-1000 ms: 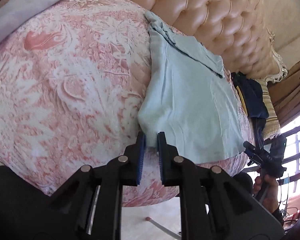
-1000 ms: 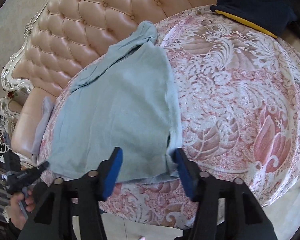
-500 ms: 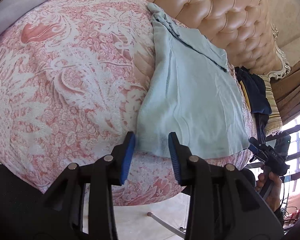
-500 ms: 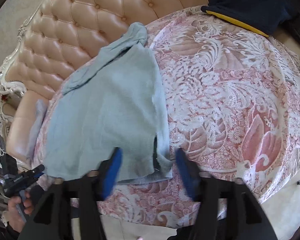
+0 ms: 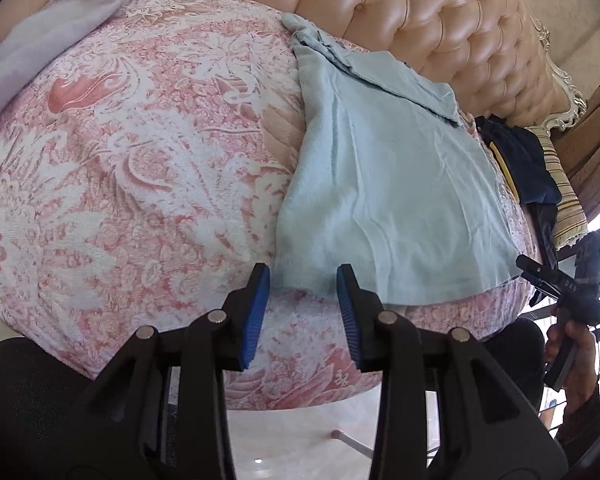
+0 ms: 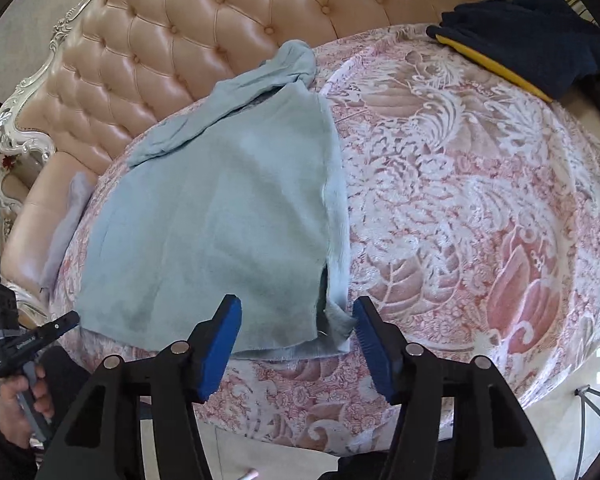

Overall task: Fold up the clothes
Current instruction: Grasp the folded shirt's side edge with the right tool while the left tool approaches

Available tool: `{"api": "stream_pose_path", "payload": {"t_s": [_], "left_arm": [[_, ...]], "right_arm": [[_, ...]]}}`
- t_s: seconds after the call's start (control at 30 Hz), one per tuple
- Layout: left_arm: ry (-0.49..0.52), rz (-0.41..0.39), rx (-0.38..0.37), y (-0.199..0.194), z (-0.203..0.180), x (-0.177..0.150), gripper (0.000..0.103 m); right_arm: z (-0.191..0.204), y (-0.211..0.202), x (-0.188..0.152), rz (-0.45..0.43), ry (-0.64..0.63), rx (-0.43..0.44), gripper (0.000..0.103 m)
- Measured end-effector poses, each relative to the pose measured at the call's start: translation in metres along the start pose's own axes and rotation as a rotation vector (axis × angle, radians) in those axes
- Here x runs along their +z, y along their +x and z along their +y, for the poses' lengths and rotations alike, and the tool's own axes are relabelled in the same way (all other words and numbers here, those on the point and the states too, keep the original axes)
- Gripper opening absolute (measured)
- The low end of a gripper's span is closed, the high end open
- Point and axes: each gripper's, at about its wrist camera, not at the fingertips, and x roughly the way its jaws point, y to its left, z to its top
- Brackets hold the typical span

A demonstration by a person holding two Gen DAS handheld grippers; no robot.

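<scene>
A light blue garment (image 5: 388, 184) lies spread flat on the pink floral bedspread (image 5: 140, 168), its collar end bunched against the headboard. My left gripper (image 5: 303, 276) stands open at the near left corner of the hem, and the pads are not pressing the cloth. The right gripper (image 6: 298, 308) straddles the near right corner of the garment (image 6: 220, 216), where a side slit leaves a loose flap. Its jaws are closing with the hem between them, but they are not clamped on it. Each gripper also shows in the other's view: the right gripper (image 5: 540, 276) and the left gripper (image 6: 60, 324), each held in a hand.
A folded navy garment with a yellow stripe (image 6: 520, 40) lies at the far right of the bed. A pale grey cloth (image 5: 48, 40) lies at the far left. The tufted peach headboard (image 6: 220, 20) runs behind, and a striped pillow (image 5: 560, 184) leans by it. The floor (image 5: 300, 440) shows below the bed's near edge.
The left jaws have spread from nearly shut to open at the hem corner. The right jaws widened, then narrowed a little. Neither hand has shifted much.
</scene>
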Motion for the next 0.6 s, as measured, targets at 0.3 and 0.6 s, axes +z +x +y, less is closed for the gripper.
{"api": "stream_pose_path", "payload": {"t_s": [0.3, 0.6], "left_arm": [[-0.007, 0.044, -0.041, 0.0081, -0.0063, 0.002, 0.036], [-0.054, 0.044, -0.083, 0.0039, 0.0012, 0.0046, 0.011]], "right_arm": [[-0.0029, 0.0001, 0.001, 0.003, 0.015, 0.014, 0.053], [-0.0037, -0.0043, 0.0018, 0.007, 0.015, 0.036, 0.024]]}}
